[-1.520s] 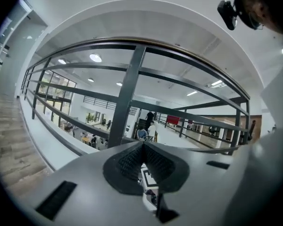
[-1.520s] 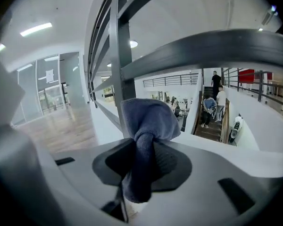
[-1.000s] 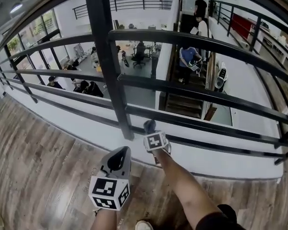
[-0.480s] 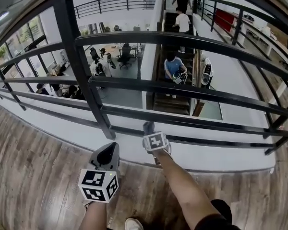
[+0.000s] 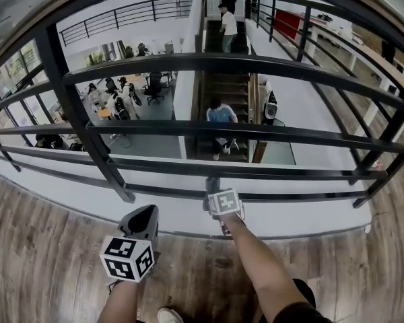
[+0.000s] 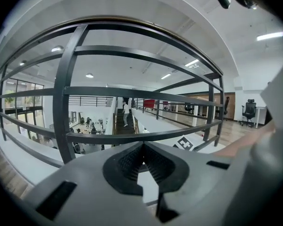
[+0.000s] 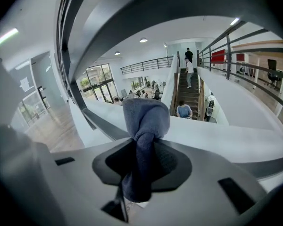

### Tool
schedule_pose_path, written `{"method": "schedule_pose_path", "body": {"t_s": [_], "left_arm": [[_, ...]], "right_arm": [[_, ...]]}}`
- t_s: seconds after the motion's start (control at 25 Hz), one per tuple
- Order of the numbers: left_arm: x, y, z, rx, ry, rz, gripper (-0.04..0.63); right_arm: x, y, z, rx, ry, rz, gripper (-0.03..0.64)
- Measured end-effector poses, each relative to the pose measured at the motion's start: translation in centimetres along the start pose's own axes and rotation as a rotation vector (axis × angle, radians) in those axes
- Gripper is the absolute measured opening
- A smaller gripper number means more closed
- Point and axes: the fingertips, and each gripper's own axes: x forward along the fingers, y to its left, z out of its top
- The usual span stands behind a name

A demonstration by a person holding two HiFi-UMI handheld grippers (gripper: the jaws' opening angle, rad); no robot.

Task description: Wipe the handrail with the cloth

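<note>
The right gripper has its jaws clamped on the cloth, a blue-grey wad pinched at its waist, with a rounded knob standing proud of the tips and a short tail hanging behind them. The left gripper has its jaws pressed together on nothing and hangs back at 7 o'clock in the head view, well short of the bars. The cloth sits at about 6 o'clock, low in the railing between the two bottom bars. One dark bar arches close over it in the right gripper view, though I cannot tell whether cloth and metal touch. The top of the handrail runs far above, so the wiping of it looks not yet begun. The likeliest trouble is the narrow pinch. Dragging along a bar could pull the wad free, and it would probably drop through the gap toward the staircase at 12 o'clock, where a person is climbing. The hard gripper body could also knock or scrape a bar if pushed in too deep. An upright post at 9 o'clock and another post at 3 o'clock would interrupt any long stroke. Seated people show on the lower level at 10 o'clock, and wooden floor lies underfoot.
</note>
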Motion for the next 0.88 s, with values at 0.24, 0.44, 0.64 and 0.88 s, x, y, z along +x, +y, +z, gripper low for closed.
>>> {"method": "schedule_pose_path", "body": {"t_s": [0.24, 0.44, 0.64, 0.88], "left_arm": [[2.1, -4.6, 1.3, -0.007, -0.027, -0.038, 0.003], [3.6, -7.9, 1.7, 0.039, -0.046, -0.040, 0.003], [5.8, -12.4, 1.0, 0.037, -0.016, -0.114, 0.003], [7.2, -18.2, 1.3, 0.022, -0.001, -0.198, 0.003]], "right_arm": [[-3.8, -7.7, -2.6, 0.045, -0.005, -0.060, 0.103], [-7.3, -15.5, -4.6, 0.118, -0.020, -0.118, 0.103], [-11.4, -23.3, -7.5, 0.182, -0.024, -0.204, 0.103], [-15.7, -31.3, -9.7, 0.244, -0.061, -0.291, 0.103]]}}
